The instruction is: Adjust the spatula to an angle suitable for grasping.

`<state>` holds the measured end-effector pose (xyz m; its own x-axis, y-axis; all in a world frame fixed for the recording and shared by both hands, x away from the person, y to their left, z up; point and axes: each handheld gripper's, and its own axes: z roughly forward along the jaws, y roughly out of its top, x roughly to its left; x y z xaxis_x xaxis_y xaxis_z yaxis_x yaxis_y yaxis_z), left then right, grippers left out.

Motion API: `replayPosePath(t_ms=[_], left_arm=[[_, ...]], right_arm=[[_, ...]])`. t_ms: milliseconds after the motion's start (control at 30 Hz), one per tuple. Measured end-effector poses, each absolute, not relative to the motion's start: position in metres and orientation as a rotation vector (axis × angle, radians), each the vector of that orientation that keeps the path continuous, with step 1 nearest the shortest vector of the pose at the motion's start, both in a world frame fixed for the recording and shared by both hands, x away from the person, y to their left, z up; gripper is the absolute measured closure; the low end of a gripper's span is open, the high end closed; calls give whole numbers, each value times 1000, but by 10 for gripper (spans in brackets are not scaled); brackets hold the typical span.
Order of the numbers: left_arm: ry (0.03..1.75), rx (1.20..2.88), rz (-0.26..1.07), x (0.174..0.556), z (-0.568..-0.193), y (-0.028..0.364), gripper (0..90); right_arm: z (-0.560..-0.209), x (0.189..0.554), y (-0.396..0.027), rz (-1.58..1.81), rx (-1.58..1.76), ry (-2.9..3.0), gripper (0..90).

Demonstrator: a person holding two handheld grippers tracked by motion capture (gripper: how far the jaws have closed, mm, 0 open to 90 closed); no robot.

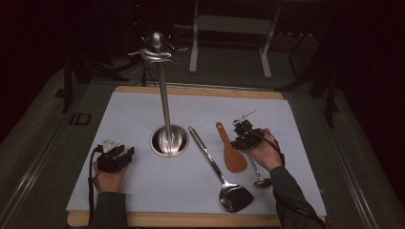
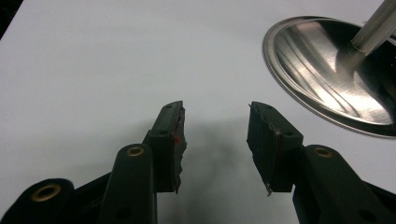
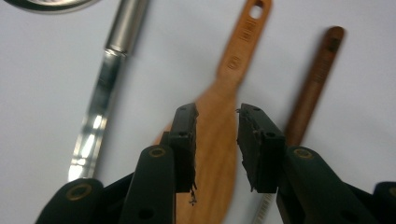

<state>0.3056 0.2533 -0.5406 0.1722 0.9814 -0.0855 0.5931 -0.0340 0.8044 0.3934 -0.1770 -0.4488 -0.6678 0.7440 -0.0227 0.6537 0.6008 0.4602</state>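
Wooden spatula (image 3: 219,126) lies flat on the white tabletop (image 2: 93,60), its broad blade between and beneath the half-spread fingers (image 3: 184,140) of the right gripper (image 3: 215,144), which pinch nothing yet, so the step in hand looks like the approach to a grasp. Next the fingers need to sink around the narrow, smooth handle and close across its thin flat edges. To their left lies a shiny steel turner (image 3: 100,102), to their right a brown-handled spoon (image 3: 315,79); the left gripper (image 2: 215,140) rests spread and empty beside the polished stand base (image 2: 327,74).
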Motion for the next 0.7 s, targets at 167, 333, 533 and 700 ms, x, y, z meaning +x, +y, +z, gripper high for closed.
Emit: replayPosePath(t_ms=[167,333,533,700], left_arm=[[1508,1716,671,306,-541,253,562],[1509,1715,671,306,-541,253,557],[1509,1714,669,306,-541,253,554],[1510,1711,667,305,-540,254,551]], right_arm=[[-450,398,-156,596,1144,2660,659],[-457,402,-132,560,1101,2713,652],[-469,406,-106,494,1091,2768,646],[-477,412,-87,501,1103,2801,619]])
